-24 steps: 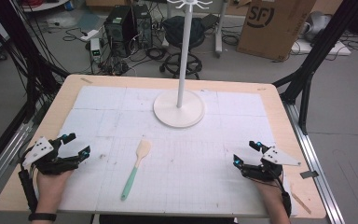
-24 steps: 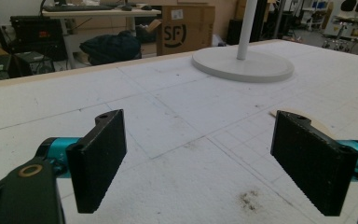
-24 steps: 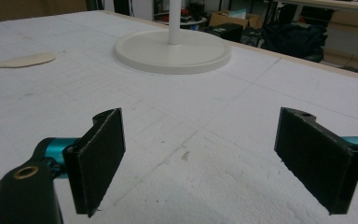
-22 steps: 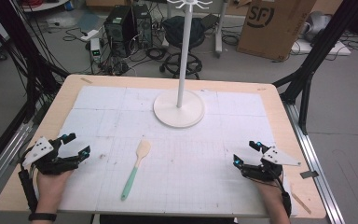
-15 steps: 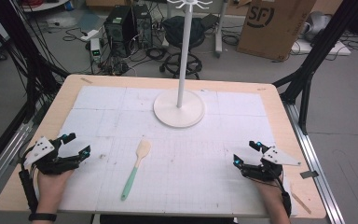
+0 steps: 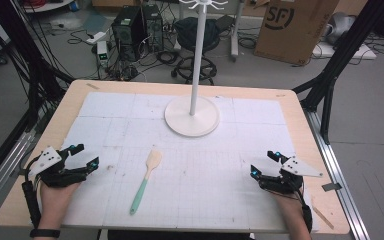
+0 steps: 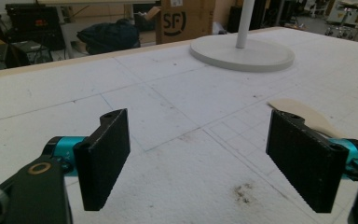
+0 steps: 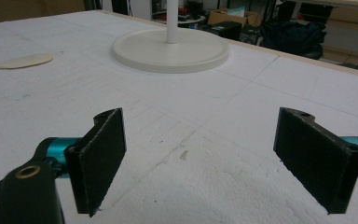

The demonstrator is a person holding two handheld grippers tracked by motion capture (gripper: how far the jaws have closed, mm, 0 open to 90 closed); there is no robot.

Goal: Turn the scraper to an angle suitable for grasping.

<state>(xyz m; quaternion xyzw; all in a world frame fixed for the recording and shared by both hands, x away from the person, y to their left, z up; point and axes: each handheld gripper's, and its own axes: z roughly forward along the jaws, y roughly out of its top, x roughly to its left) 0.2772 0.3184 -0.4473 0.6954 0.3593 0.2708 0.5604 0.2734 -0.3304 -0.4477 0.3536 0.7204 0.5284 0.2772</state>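
Note:
A spatula point(image 6: 145, 181) with a pale wooden blade and a mint-green handle lies on the white foam mat, blade pointing away from me. Its blade point(image 7: 303, 115) shows behind the right jaw in the left gripper view, and its tip point(image 8: 16, 62) at the far left of the right gripper view. A white stand point(image 6: 192, 114) with a round base and tall pole rises at the middle back. My left gripper point(image 6: 83, 156) rests open at the front left, well left of the spatula. My right gripper point(image 6: 264, 164) rests open at the front right. Nothing sits between either pair of jaws.
The white gridded mat point(image 6: 130, 107) covers a wooden table point(image 6: 70, 97). A thin wooden stick point(image 6: 322, 216) lies at the table's front right corner. Beyond the table are cables, a computer case point(image 6: 128, 23), a stool and a cardboard box point(image 6: 294, 27).

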